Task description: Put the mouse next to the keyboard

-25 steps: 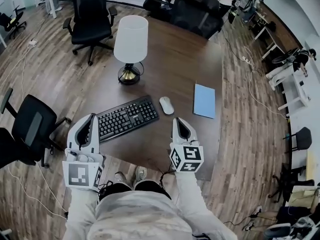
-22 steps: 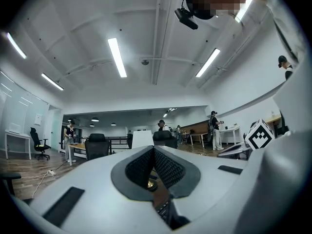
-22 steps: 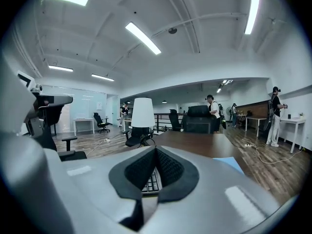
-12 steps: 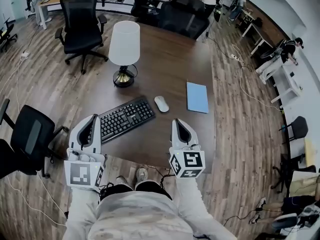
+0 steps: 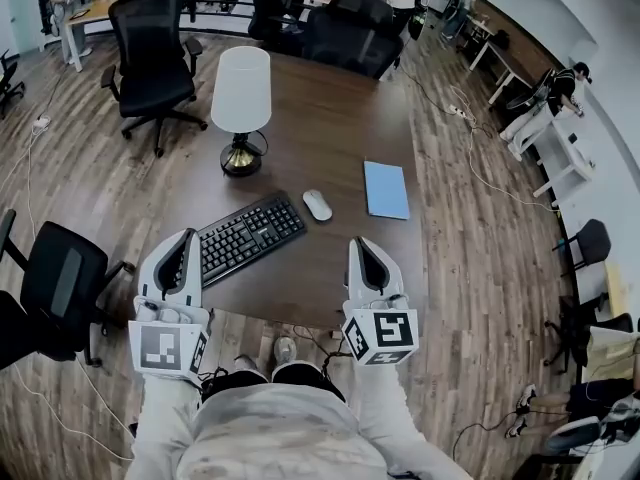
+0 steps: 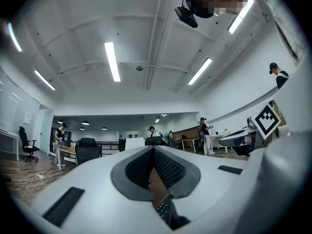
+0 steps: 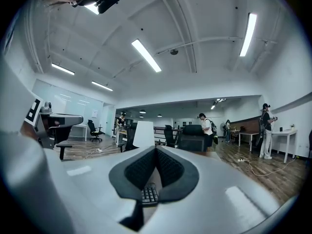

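Note:
The white mouse (image 5: pixel 317 205) lies on the dark wooden table (image 5: pixel 330 128), just right of the far end of the black keyboard (image 5: pixel 250 236). Both grippers hover near the table's front edge, pointing level with nothing in them. My left gripper (image 5: pixel 183 239) is over the keyboard's near left end, its pads closed together. My right gripper (image 5: pixel 360 244) is shut, a good hand's length short of the mouse. In the left gripper view the gripper (image 6: pixel 154 152) shows keyboard keys (image 6: pixel 163 209) below its pads; so does my gripper (image 7: pixel 156 152) in the right gripper view, with keys (image 7: pixel 149 195).
A table lamp with a white shade (image 5: pixel 241 108) stands behind the keyboard. A blue notebook (image 5: pixel 386 189) lies right of the mouse. Black office chairs (image 5: pixel 150 43) ring the table, one at the left (image 5: pixel 55 273). People stand at desks in the background.
Both grippers have risen and drawn slightly back from the table, the right one more. The mouse and keyboard lie where they were.

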The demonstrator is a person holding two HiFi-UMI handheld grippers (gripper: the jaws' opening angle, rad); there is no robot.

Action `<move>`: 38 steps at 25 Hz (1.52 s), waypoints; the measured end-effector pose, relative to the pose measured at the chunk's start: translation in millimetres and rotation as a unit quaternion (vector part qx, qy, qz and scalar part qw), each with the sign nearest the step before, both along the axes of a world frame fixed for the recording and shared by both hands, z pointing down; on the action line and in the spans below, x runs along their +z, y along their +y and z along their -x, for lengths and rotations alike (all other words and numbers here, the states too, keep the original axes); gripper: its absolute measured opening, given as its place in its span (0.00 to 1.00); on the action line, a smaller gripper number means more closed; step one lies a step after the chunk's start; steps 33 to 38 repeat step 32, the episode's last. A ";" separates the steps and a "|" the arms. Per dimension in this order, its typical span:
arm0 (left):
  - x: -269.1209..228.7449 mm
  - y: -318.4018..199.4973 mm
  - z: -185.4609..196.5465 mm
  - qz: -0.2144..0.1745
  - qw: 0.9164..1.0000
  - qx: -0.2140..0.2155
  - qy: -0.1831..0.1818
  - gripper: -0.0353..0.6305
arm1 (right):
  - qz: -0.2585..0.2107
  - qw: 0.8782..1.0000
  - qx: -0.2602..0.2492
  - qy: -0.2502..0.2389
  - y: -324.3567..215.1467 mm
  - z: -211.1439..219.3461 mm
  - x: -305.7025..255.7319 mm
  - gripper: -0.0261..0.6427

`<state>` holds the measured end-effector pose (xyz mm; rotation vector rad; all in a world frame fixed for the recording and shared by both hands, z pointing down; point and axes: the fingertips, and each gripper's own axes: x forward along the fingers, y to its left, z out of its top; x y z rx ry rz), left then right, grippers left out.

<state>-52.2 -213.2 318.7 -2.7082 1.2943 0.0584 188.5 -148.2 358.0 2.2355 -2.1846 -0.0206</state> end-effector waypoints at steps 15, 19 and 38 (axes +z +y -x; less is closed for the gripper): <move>-8.3 5.7 -6.1 -0.008 1.000 0.016 0.004 0.06 | -0.043 0.999 0.017 0.004 20.8 1.4 -29.9 0.05; -9.3 2.8 -5.6 -0.009 1.000 0.018 0.007 0.06 | -0.052 0.998 0.023 0.003 21.3 1.7 -35.6 0.05; -8.5 -11.4 -22.6 -0.007 1.000 0.023 0.009 0.06 | -0.056 0.998 0.027 0.004 9.5 -12.3 -39.4 0.05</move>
